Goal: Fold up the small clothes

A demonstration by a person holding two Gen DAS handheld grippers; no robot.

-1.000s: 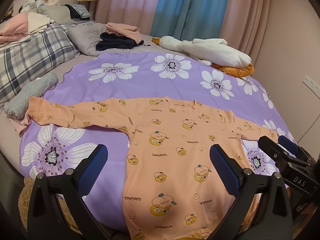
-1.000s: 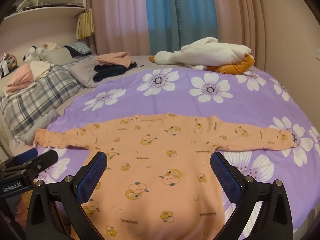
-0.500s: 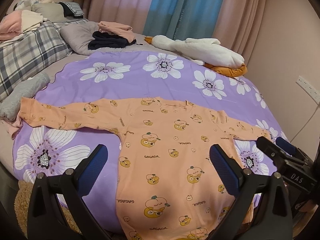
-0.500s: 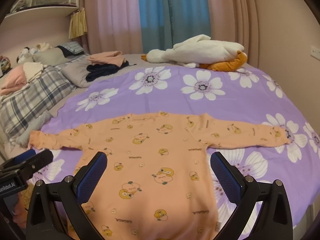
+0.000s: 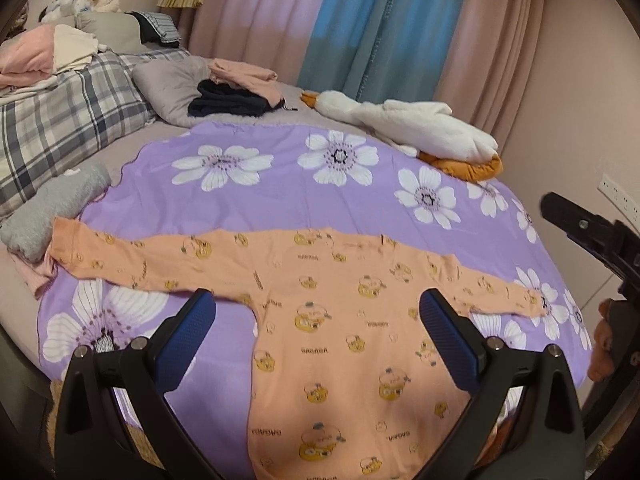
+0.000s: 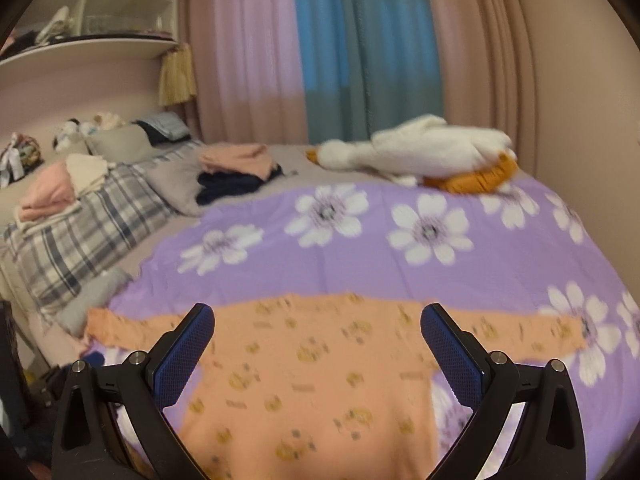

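Both tongs have pulled up and back from the bed since a moment ago, and the right view has gone blurry. Going left to right: the left sleeve [image 5: 132, 258] reaches toward a grey rolled cloth [image 5: 52, 210]. Next, the orange shirt [image 5: 340, 328] lies flat and spread on the purple flower sheet [image 5: 280, 176]. It sits below and ahead of the left tongs [image 5: 316, 328], which are wide apart and hold nothing. The right sleeve [image 5: 492, 292] points toward the right tongs [image 6: 318, 342], also apart and empty. The shirt looks soft, thin and light. I think pinching a sleeve cuff is the best place to hold.
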